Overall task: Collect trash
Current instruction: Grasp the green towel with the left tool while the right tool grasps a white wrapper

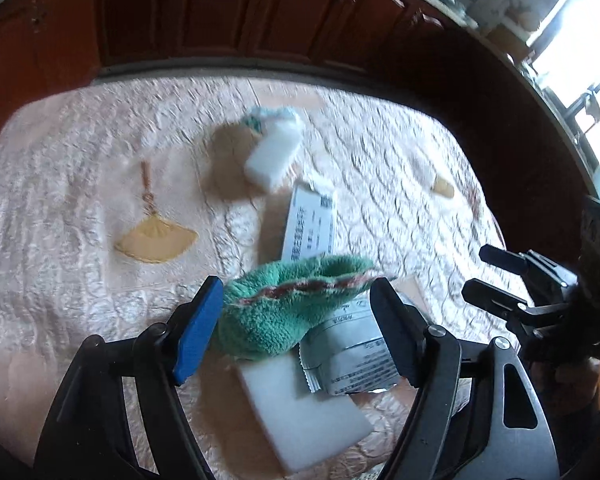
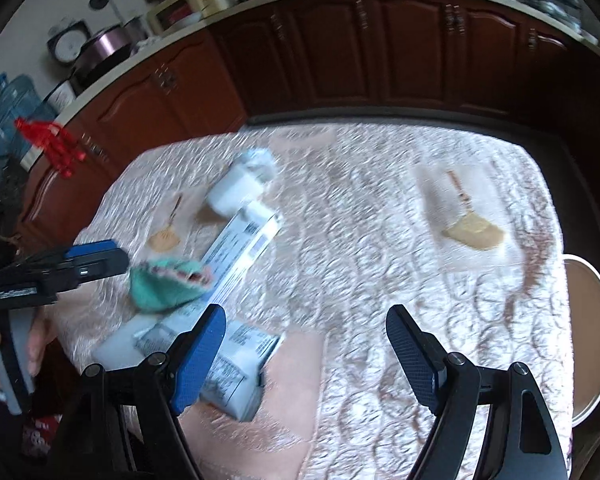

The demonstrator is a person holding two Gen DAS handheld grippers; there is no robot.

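A table w/ a pale pink quilted cloth [image 1: 80,168] was seen in both views, dark red-brown cabinets [image 2: 340,52] behind it.

The left gripper [image 1: 296,320] was held over the near pile of trash, jaws apart. A green fuzzy cloth [image 1: 284,308] sat between the blue pads [image 1: 198,332]; its left edge looked to be touching the left pad, the right pad stood clear of it, so no clamp was seen. Under and just beside the cloth lay a silver-white printed packet [image 1: 352,356] and a white foam block [image 1: 304,412]. Behind the cloth a white printed box [image 1: 312,224] lay flat, and further back a white bottle-like item [image 1: 274,152] w/ a blue-white crumpled bit at its top; too blurred to be told more exactly.

The right gripper [image 2: 306,356] was held to the right of the pile, jaws wide apart, nothing between them but bare cloth. Its left pad was seen overlapping a crumpled printed packet [image 2: 240,368] in the pic; contact couldn't be told. Yellow fan motifs [image 2: 474,232] were stitched into the cloth. A hand [image 2: 4,344] was seen on the left gripper's handle at the right-wrist view's left edge.
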